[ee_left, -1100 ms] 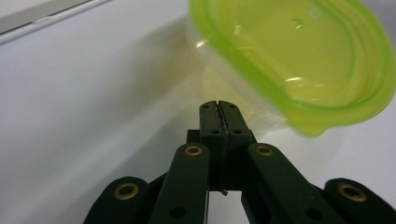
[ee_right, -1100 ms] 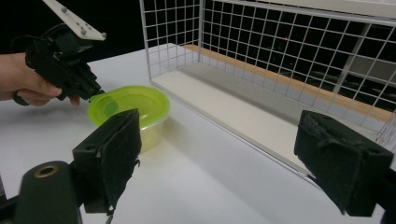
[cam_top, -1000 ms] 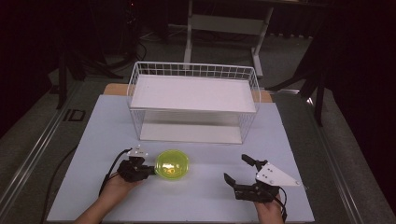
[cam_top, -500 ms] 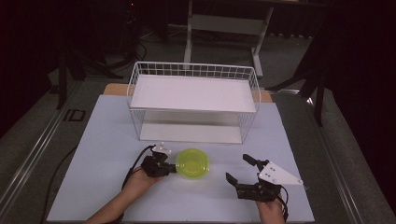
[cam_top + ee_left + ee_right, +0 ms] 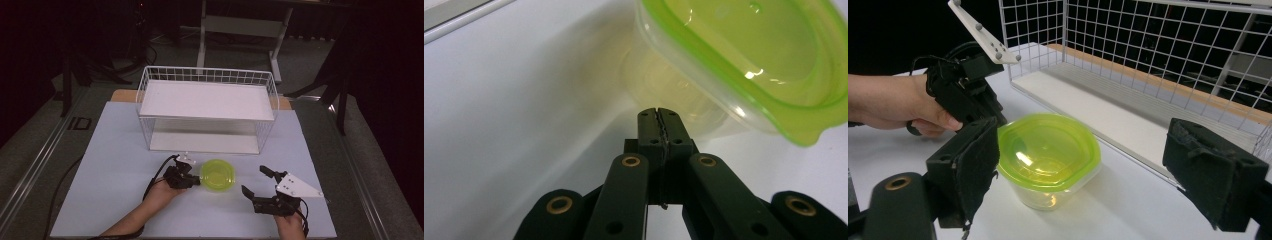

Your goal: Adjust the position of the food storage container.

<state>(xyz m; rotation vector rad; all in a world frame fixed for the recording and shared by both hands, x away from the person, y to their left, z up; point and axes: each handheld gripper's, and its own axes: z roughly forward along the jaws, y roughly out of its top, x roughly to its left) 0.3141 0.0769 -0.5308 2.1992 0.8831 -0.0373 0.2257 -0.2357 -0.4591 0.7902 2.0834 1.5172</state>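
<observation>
High view: the tub [image 5: 218,175] sits on the table [image 5: 115,165], touching the tip of the left gripper [image 5: 192,180] on its right, between it and the right gripper [image 5: 256,186], which is near but apart. The left is nearer. The rack [image 5: 207,107] stands beyond both.

Left gripper view: jaws pressed together on nothing, tips against the tub's clear wall [image 5: 674,85] under the green lid [image 5: 744,55].

Right gripper view: jaws spread wide, empty; the tub [image 5: 1048,160] lies straight ahead between their lines, round, so no long axis. No writing can be read.
</observation>
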